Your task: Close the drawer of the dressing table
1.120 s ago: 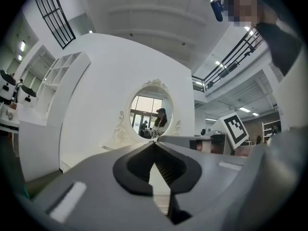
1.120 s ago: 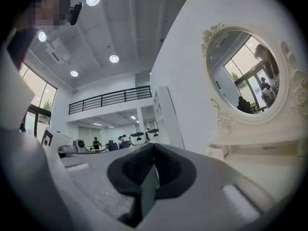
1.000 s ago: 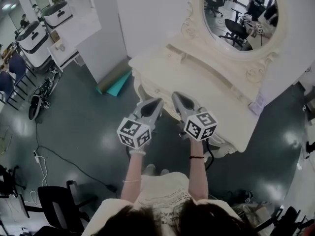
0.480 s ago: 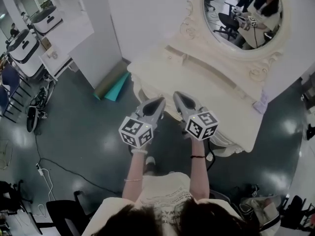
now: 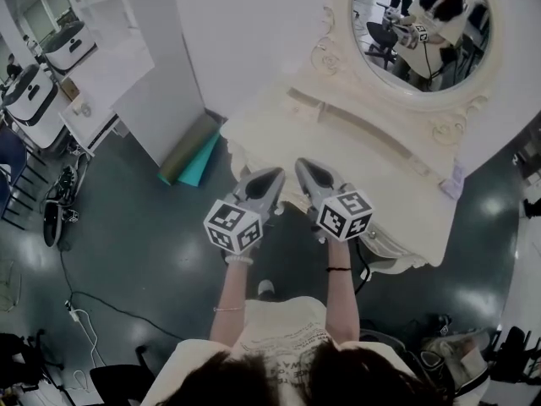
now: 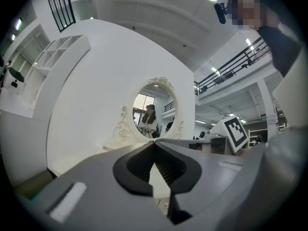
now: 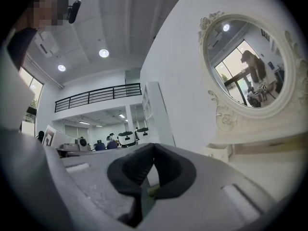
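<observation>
The cream dressing table [image 5: 380, 167], glossy and carved, with an oval scroll-framed mirror [image 5: 418, 32], stands right before you; its drawer is hidden under the front edge. Your left hand-held gripper [image 5: 272, 178] and right hand-held gripper [image 5: 304, 167] are clenched empty, level, side by side at that edge.

Table [image 5: 372, 167]: cream throughout, carved scrollwork.
Mirror frame [image 5: 325, 53]: cream, scroll relief.
Left gripper [image 5: 275, 176], right gripper [image 5: 301, 165]: grey shells, black pads.
Left cube [image 5: 230, 227], right cube [image 5: 345, 215]: black squares on white.
Floor [image 5: 144, 227]: glossy dark grey-green.
Mats [image 5: 201, 155], at the table's 9 o'clock: one teal, one olive.
Wall [image 5: 254, 24]: white.
Wristband [image 5: 339, 269]: black.
Shirt [image 5: 279, 332]: cream, dark print.
</observation>
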Demonstrator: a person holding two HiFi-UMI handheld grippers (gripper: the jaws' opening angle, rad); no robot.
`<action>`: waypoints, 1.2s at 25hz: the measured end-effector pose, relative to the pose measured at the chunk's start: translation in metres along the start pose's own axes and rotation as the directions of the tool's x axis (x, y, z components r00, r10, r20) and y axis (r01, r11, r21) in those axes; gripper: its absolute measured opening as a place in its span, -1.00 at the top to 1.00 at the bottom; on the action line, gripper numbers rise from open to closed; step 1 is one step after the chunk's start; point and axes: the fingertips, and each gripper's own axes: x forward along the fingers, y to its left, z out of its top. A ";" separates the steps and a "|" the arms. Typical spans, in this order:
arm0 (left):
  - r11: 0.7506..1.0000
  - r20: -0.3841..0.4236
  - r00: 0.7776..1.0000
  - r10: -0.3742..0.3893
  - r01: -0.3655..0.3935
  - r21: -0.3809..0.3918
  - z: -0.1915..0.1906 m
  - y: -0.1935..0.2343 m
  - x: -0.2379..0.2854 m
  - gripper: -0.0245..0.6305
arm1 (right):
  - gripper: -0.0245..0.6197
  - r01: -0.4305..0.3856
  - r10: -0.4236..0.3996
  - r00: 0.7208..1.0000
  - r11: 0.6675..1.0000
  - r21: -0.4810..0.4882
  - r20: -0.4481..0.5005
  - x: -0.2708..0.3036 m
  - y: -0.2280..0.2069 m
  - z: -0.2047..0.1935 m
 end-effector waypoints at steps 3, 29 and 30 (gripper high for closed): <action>1.000 -0.004 1.000 -0.015 0.015 0.001 0.002 0.010 0.002 0.93 | 0.91 0.010 -0.010 1.000 1.000 0.002 0.002 0.011 -0.001 0.000; 0.998 -0.023 0.999 -0.032 0.031 -0.047 0.000 0.077 0.022 0.93 | 0.91 0.047 -0.047 0.998 0.999 0.011 -0.043 0.076 -0.027 -0.008; 0.998 -0.023 0.999 -0.030 0.029 -0.050 -0.001 0.080 0.025 0.93 | 0.91 0.046 -0.045 0.998 0.999 0.012 -0.047 0.079 -0.030 -0.008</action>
